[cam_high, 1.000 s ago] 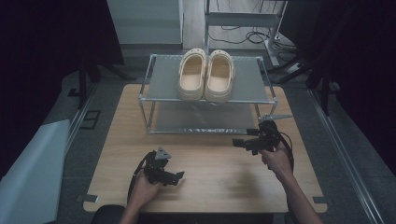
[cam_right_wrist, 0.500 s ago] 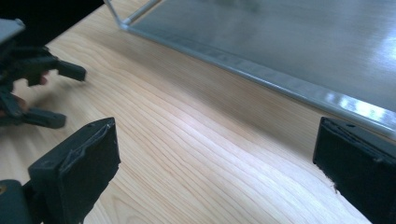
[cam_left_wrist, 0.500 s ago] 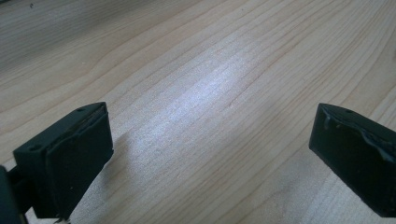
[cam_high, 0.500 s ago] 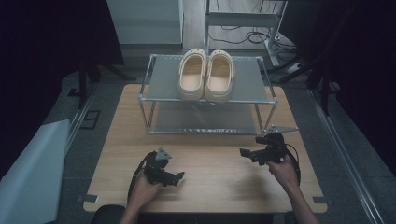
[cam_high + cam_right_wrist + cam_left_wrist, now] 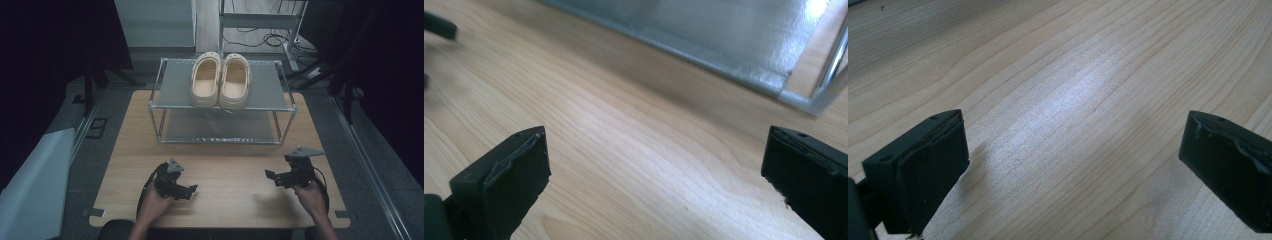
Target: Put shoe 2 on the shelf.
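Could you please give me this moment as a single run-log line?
left gripper: open, empty, low over table | right gripper: open, empty, near rack | pair of clogs: side by side on rack top shelf

A dim lab-like recording room: a light wooden table (image 5: 225, 175) ringed by black curtains (image 5: 55, 40), floor cables (image 5: 260, 37) behind it.
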{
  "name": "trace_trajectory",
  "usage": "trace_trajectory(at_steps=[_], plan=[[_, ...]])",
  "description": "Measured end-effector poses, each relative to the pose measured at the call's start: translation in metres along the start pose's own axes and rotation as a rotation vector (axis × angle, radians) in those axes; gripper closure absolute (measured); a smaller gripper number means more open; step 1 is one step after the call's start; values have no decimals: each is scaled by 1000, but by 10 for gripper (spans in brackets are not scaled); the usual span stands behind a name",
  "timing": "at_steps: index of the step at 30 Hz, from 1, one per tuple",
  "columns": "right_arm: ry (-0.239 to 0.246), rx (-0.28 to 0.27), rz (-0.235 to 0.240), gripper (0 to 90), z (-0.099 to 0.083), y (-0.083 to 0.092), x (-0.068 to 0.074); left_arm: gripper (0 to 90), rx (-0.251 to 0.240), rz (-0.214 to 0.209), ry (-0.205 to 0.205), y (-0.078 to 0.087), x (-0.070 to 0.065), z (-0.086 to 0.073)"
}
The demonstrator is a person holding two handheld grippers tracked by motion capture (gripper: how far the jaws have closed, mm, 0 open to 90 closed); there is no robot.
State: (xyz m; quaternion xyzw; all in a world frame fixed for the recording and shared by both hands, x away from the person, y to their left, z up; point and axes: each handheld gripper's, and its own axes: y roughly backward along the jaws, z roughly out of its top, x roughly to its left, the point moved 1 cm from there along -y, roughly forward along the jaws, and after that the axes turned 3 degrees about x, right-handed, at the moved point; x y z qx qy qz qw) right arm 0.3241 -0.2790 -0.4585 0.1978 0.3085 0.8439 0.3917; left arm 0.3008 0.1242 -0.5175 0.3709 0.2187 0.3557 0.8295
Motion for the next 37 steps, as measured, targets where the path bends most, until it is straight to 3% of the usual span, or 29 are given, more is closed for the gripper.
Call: trace_trajectory(at_steps=[4,14,29,37], plan=[[7,11,-15,0,-6,-2,1,0,4,7,-6,0,-1,0],[40,97,-32,0,-29,-23,6,0,14,28,-22,-2,-2,-2],[116,183,-37,0,-42,-44,13,0,30,42,-40,-6,-4,-3],[111,197,-22,0,-44,-47,12,0,27,44,-36,-6,-3,-2]])
